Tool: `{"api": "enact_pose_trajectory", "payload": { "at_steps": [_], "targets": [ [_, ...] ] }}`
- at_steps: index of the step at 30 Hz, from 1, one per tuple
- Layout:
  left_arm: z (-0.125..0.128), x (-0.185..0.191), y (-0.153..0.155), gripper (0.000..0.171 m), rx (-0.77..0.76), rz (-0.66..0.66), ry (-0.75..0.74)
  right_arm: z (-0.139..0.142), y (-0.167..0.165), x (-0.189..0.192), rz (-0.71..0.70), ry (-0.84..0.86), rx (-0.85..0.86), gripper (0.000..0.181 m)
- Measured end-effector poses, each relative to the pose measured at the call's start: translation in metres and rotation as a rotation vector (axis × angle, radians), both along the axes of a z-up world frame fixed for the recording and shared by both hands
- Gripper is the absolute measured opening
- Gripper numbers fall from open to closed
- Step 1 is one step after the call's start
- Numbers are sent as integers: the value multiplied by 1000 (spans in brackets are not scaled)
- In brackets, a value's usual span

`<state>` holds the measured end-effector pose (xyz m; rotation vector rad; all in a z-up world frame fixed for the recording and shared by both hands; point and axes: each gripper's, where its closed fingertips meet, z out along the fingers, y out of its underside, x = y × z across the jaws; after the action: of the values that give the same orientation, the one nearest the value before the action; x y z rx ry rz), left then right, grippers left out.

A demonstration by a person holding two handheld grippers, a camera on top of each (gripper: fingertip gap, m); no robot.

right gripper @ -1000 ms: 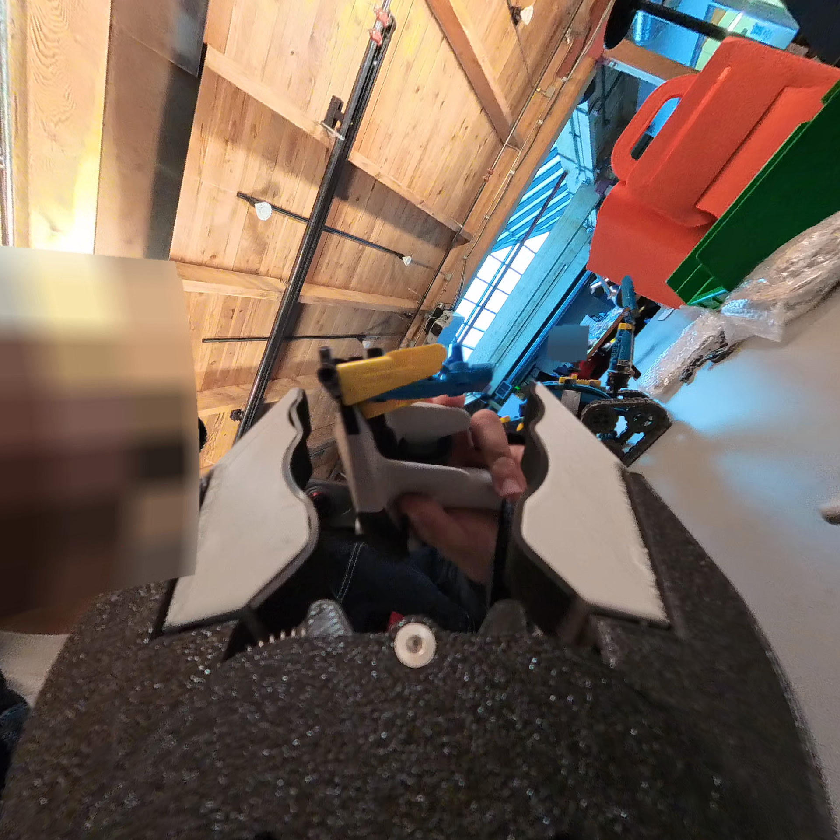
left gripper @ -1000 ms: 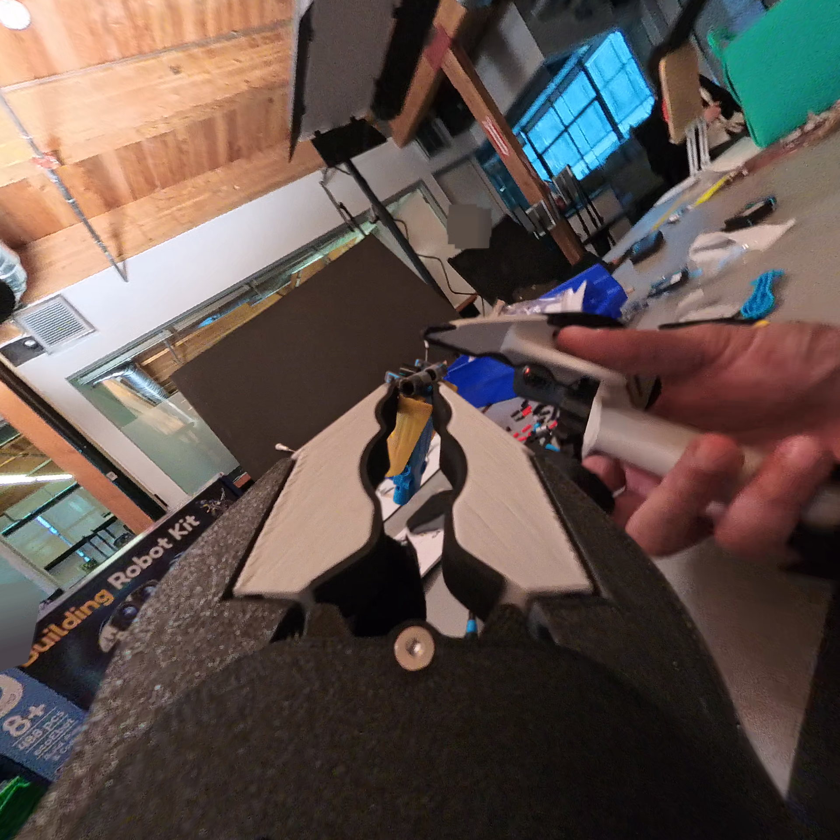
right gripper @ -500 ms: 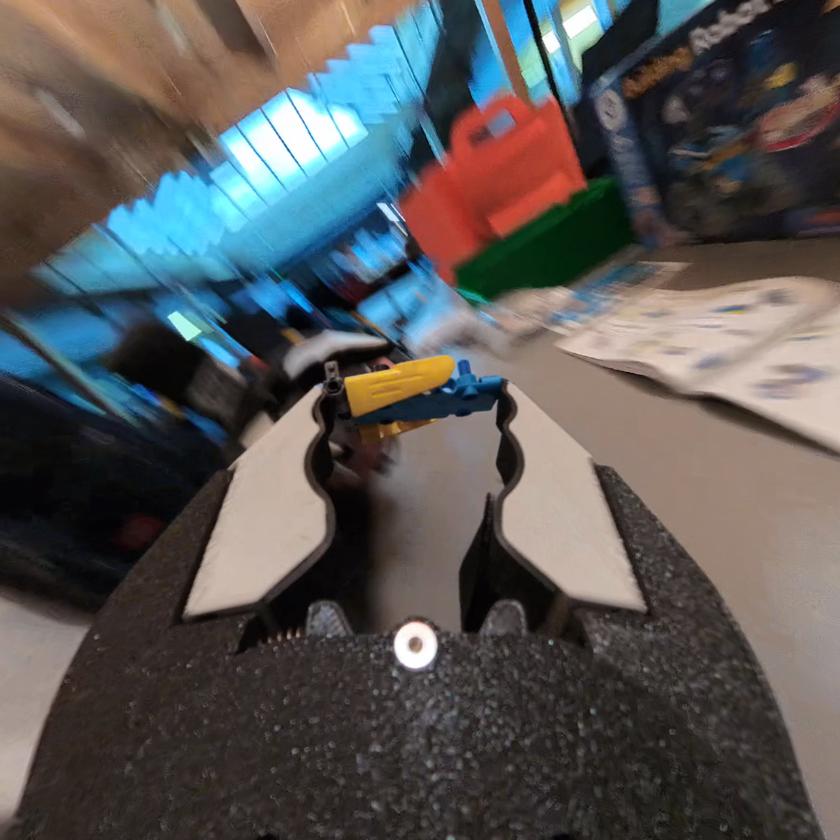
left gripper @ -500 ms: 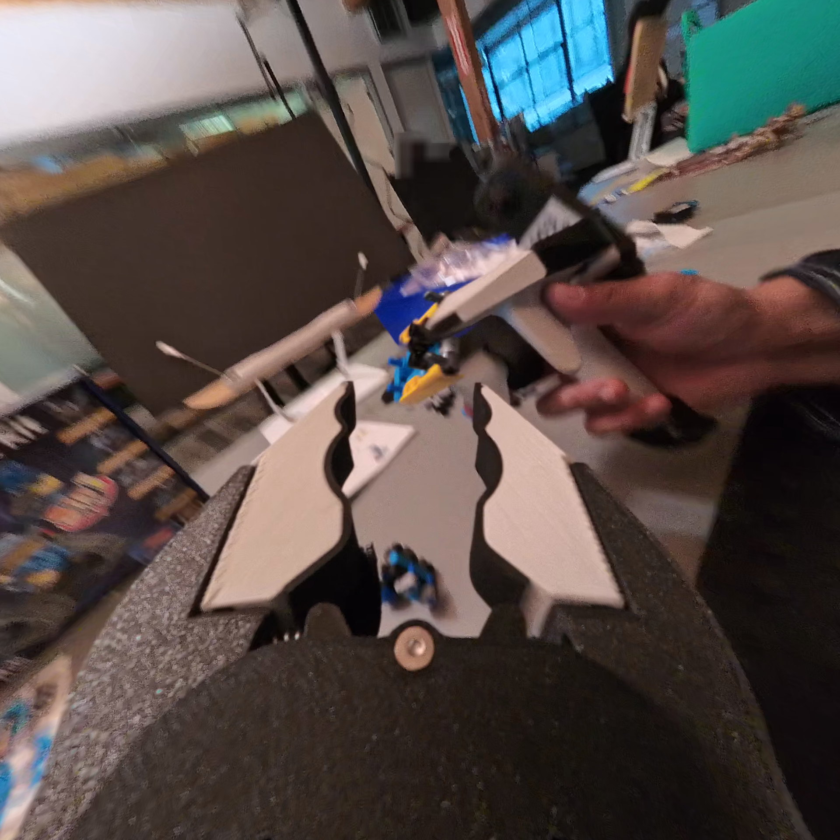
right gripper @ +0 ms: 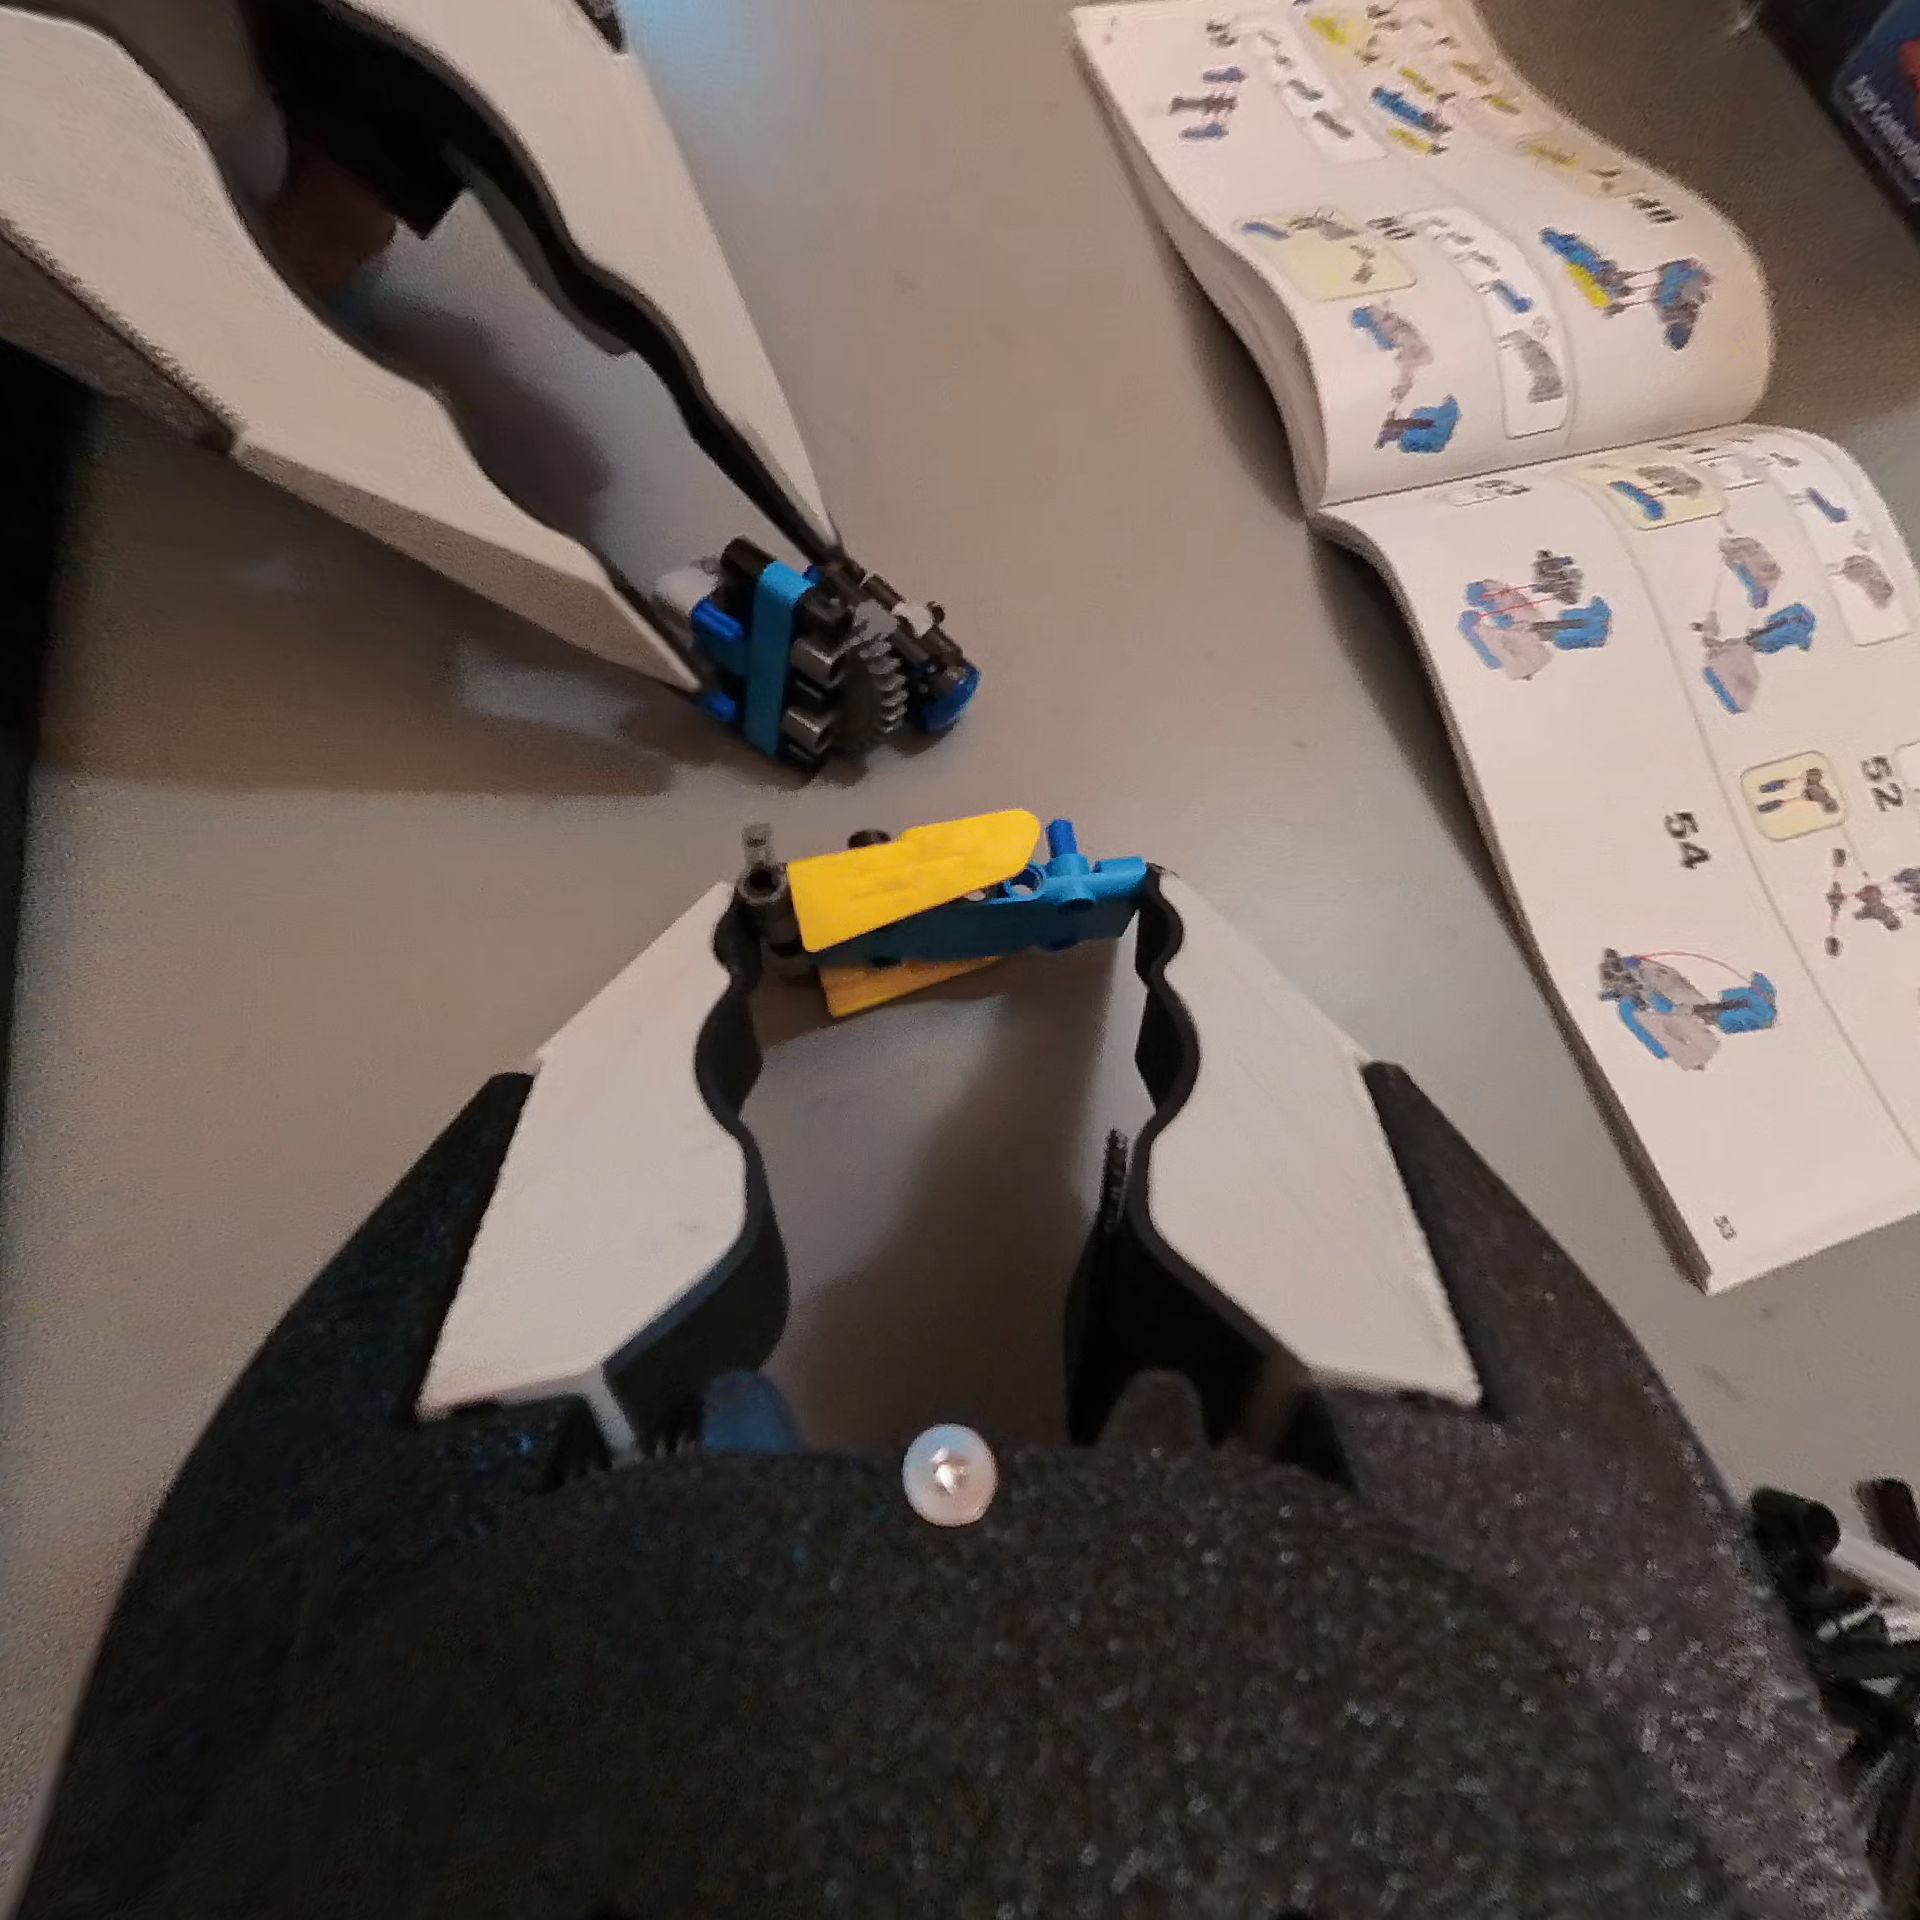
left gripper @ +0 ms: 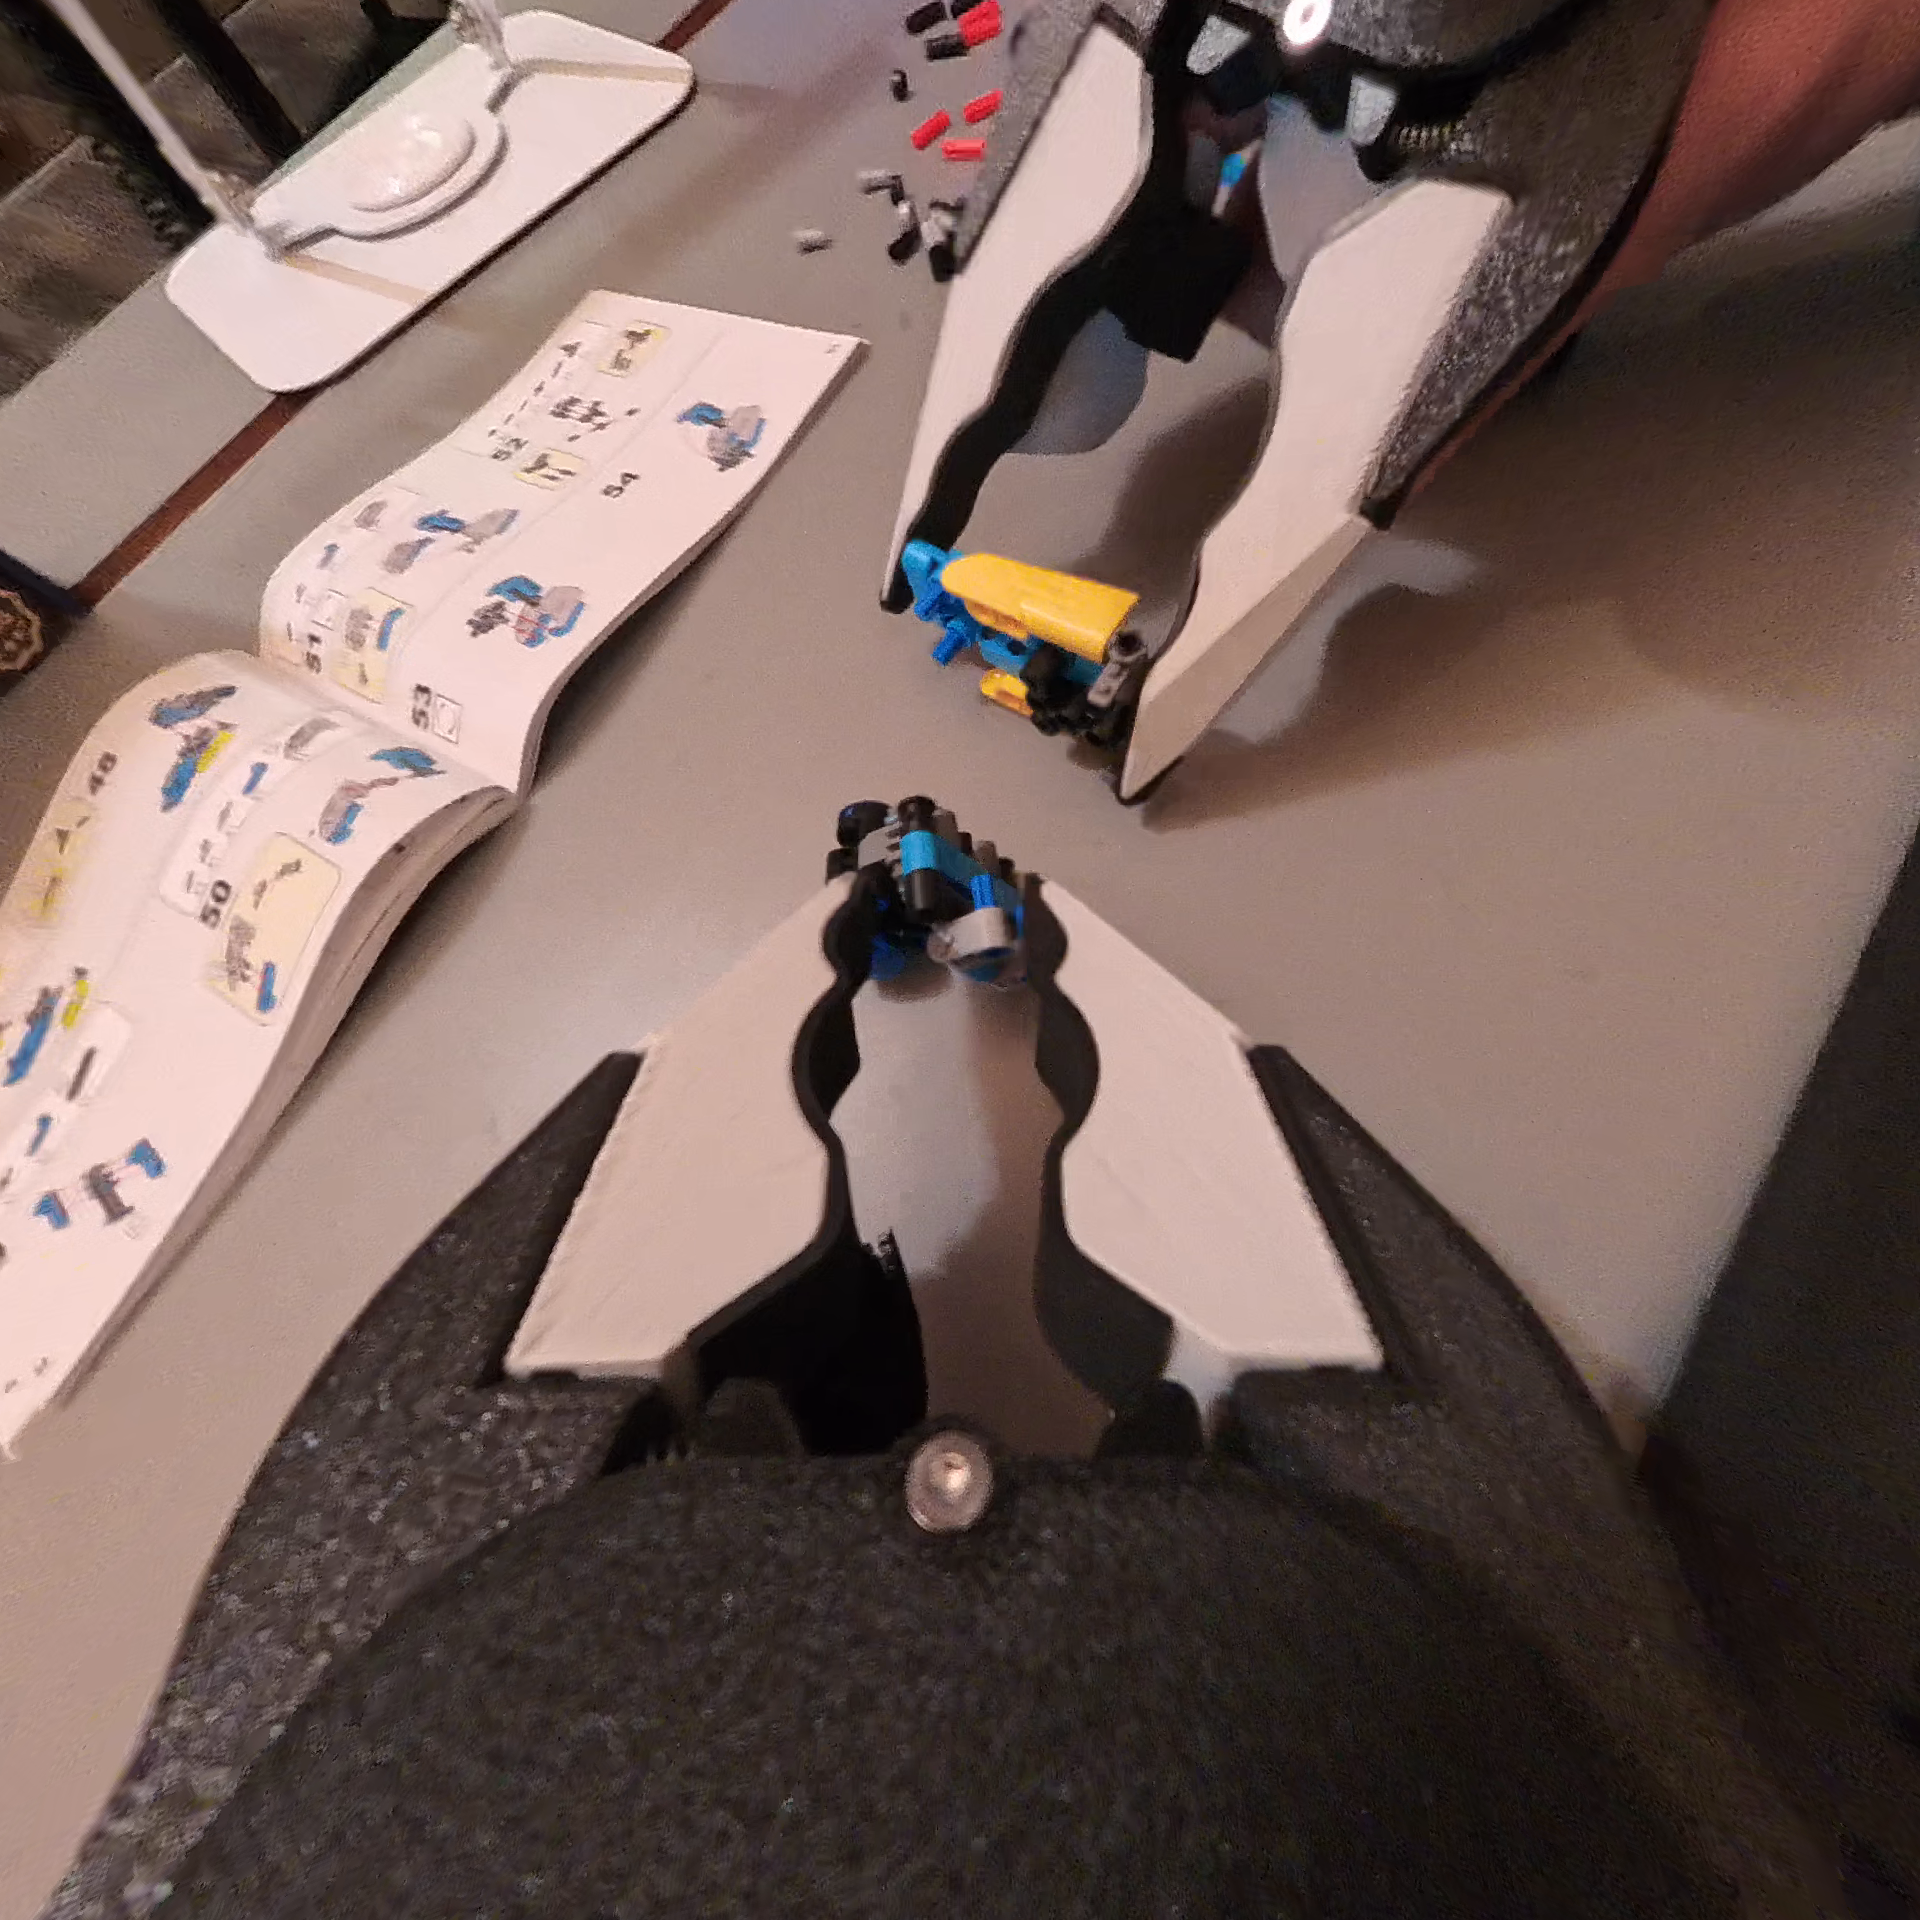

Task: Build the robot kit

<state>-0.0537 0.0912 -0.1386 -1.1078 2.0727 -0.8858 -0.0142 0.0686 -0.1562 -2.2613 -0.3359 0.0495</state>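
Both grippers have swung down from the room to the grey tabletop (left gripper: 1455,1039). Our left gripper (left gripper: 935,914) clenches a small blue-and-black plastic gear assembly (left gripper: 925,883); our right gripper (right gripper: 940,899) grips a yellow-and-blue plastic brick piece (right gripper: 935,894), tips nearly facing for joining. Beside them lies an open illustrated instruction booklet (right gripper: 1558,520); we leave its print unread.

We see a plain grey table (left gripper: 1455,935) under dim, warm light, its dark wooden edge strip (left gripper: 197,483) at far left, with soft shadows across it.
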Motion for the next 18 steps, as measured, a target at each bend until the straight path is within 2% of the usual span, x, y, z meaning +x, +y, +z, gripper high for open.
{"api": "enact_pose_trajectory", "payload": {
  "at_steps": [4,11,15,18],
  "targets": [
    [-6,0,-3,19,84,-71,-14,-1,1,-2,29,30,-11,73],
    [-6,1,-4,18,138,-233,-60,-4,-3,-4,44,78,-24,73],
    [-6,10,6,18,138,-238,-66,-5,-4,-4,44,65,-27,73],
    [-6,9,3,18,100,-238,-46,-4,-6,-3,37,68,-32,73]
  ]
}}
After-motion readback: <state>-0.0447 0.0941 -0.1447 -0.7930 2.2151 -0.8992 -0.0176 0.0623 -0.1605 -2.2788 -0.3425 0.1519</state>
